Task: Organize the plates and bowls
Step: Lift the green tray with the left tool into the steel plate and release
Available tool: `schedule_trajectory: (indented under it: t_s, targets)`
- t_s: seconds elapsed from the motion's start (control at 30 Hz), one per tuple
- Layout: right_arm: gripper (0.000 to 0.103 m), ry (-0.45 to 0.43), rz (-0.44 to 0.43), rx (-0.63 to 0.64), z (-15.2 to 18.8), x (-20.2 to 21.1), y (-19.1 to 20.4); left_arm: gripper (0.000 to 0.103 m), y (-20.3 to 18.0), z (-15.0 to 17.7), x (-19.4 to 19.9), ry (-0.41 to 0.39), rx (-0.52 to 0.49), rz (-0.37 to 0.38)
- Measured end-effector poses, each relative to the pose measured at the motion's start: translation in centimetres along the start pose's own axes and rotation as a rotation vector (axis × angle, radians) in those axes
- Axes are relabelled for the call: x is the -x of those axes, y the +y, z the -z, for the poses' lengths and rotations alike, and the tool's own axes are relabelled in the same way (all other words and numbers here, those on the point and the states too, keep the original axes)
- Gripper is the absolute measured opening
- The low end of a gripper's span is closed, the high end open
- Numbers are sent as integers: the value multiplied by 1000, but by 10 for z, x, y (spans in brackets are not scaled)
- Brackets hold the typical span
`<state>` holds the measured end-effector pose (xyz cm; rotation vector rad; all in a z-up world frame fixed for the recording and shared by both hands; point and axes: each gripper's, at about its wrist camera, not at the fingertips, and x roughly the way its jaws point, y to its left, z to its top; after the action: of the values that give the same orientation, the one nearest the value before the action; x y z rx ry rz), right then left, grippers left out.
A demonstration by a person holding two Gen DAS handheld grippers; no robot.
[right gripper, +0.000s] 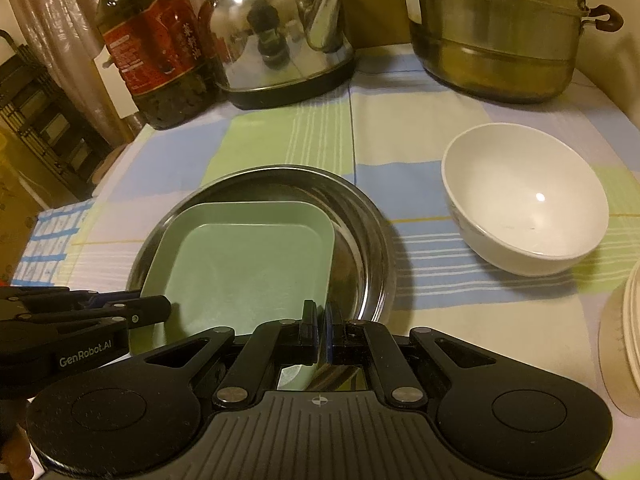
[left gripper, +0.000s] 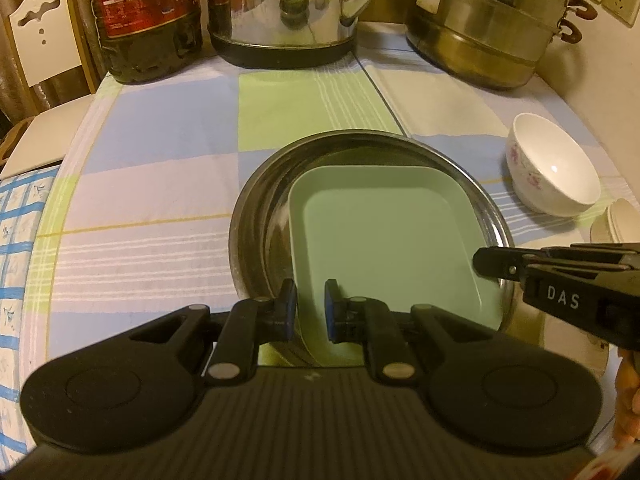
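Checked cloth in blue, green and white is spread over the table (left gripper: 160, 184). At its far edge a stacked steel steamer pot (left gripper: 480, 28), a shiny kettle (left gripper: 280, 12) and a dark oil bottle (left gripper: 148, 20) are lined up. Near the front a round steel tray (right gripper: 360, 216) is set, and a green square plate (right gripper: 248, 264) lies inside it, toward its near side. A white bowl (right gripper: 524, 200) stands just right of the tray. The left tool (left gripper: 310, 308) is clamped on the plate's near left edge; the right tool (right gripper: 320, 332) is pinched together on its near right edge.
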<state>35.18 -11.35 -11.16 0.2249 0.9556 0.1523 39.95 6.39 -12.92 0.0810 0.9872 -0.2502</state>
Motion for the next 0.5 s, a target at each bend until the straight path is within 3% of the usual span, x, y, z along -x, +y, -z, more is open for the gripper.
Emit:
schedule_trajectory:
  t_s: [0.5]
  targets:
    - [4,32,50,-20,-3,-24,0,13,4,-3,-25,45,-19,17]
